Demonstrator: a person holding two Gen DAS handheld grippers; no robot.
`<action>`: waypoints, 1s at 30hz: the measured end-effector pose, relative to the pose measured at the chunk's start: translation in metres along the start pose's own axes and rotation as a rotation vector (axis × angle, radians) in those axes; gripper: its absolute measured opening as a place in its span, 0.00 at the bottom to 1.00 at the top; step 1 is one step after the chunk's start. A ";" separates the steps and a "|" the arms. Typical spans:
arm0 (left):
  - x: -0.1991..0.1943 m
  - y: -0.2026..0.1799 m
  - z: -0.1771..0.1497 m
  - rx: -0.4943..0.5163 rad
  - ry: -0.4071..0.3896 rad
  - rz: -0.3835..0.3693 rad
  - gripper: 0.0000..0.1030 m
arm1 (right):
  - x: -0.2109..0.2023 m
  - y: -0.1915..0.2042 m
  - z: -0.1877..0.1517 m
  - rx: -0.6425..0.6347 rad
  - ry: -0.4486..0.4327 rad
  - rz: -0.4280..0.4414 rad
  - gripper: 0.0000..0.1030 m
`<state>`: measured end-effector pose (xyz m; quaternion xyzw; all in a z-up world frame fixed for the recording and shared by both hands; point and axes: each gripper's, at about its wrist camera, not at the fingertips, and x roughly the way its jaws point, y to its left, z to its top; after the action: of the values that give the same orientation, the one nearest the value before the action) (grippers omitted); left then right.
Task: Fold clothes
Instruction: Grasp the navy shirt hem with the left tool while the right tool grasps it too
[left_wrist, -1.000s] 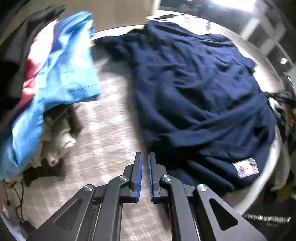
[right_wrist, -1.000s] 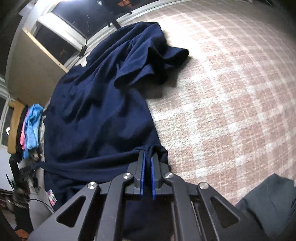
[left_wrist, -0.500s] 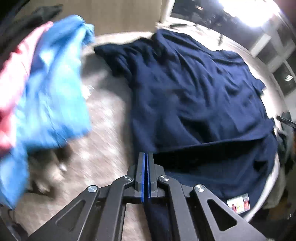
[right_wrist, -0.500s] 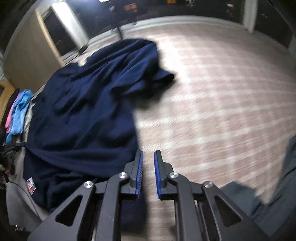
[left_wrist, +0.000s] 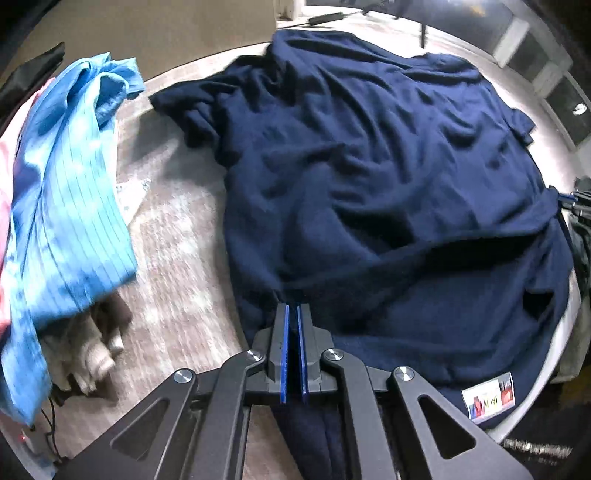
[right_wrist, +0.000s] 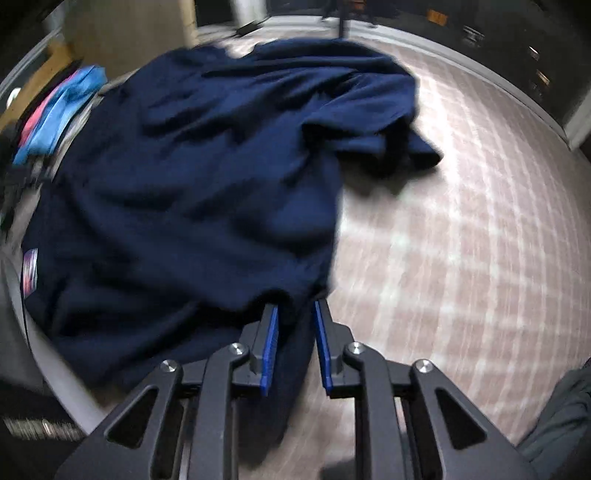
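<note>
A large navy blue shirt (left_wrist: 369, 166) lies spread and wrinkled on a round table (left_wrist: 173, 236) with a checked cloth. A small printed tag (left_wrist: 487, 397) shows at its near hem. My left gripper (left_wrist: 291, 314) is shut on the shirt's near left hem, with cloth hanging down between the jaws. In the right wrist view the same shirt (right_wrist: 207, 177) fills the left half, one sleeve (right_wrist: 391, 140) bunched to the right. My right gripper (right_wrist: 295, 310) is open, its jaws either side of the shirt's near right hem; the view is blurred.
A pile of clothes with a light blue striped garment (left_wrist: 70, 206) and a pink one sits at the table's left edge, over beige cloth (left_wrist: 88, 350). A grey garment (right_wrist: 557, 417) lies at the near right. A wall and window frames stand behind the table.
My left gripper has shut on the shirt's hem and lifted it slightly. My right gripper, shut on the hem a second ago, has opened wider.
</note>
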<state>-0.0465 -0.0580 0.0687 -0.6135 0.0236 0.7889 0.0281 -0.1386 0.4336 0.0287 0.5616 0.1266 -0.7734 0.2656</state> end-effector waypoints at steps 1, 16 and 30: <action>0.002 0.002 0.003 -0.007 -0.001 0.012 0.05 | 0.000 -0.015 0.011 0.084 -0.014 -0.005 0.19; -0.028 0.008 -0.021 -0.037 -0.010 0.021 0.07 | -0.004 -0.023 0.011 0.022 0.039 0.143 0.21; -0.016 -0.007 -0.013 0.005 0.046 -0.024 0.29 | 0.010 -0.008 0.007 -0.033 0.118 0.135 0.21</action>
<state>-0.0297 -0.0519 0.0808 -0.6317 0.0188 0.7741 0.0383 -0.1505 0.4337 0.0206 0.6088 0.1167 -0.7172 0.3183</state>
